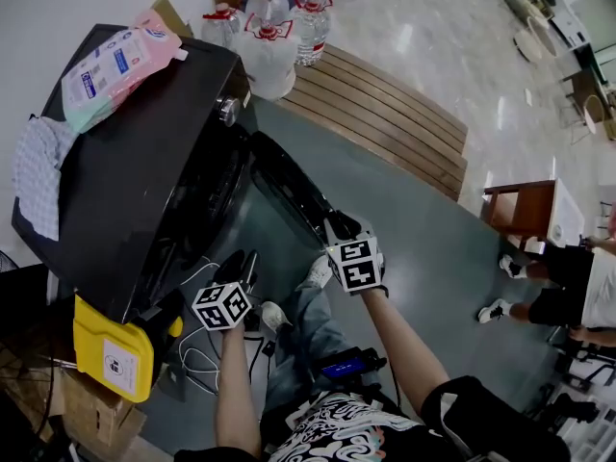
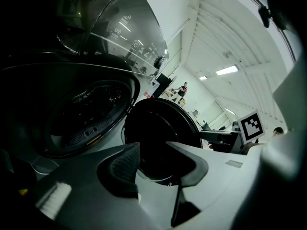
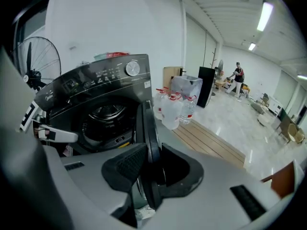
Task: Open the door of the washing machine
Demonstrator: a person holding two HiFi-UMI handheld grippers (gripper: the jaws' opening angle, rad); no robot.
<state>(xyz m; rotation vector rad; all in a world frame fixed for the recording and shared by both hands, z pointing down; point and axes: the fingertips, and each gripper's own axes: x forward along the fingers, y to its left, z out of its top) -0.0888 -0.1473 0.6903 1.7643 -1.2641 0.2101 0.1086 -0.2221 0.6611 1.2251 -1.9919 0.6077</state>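
1. Right gripper (image 3: 153,169) is clamped on the rim of the door (image 3: 148,123), in front of the washing machine (image 1: 135,162); the left gripper (image 2: 153,164) is held open and empty.
2. The machine is black and front-loading.
3. The door is swung out from the machine's front, edge upright; it is round, dark and glossy.
4. Print on the control panel (image 3: 103,73) cannot be read.

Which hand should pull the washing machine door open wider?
Right, probably. The right gripper grips the rim of the door, so it can swing it. The left gripper is open, holding nothing, apart from the door.
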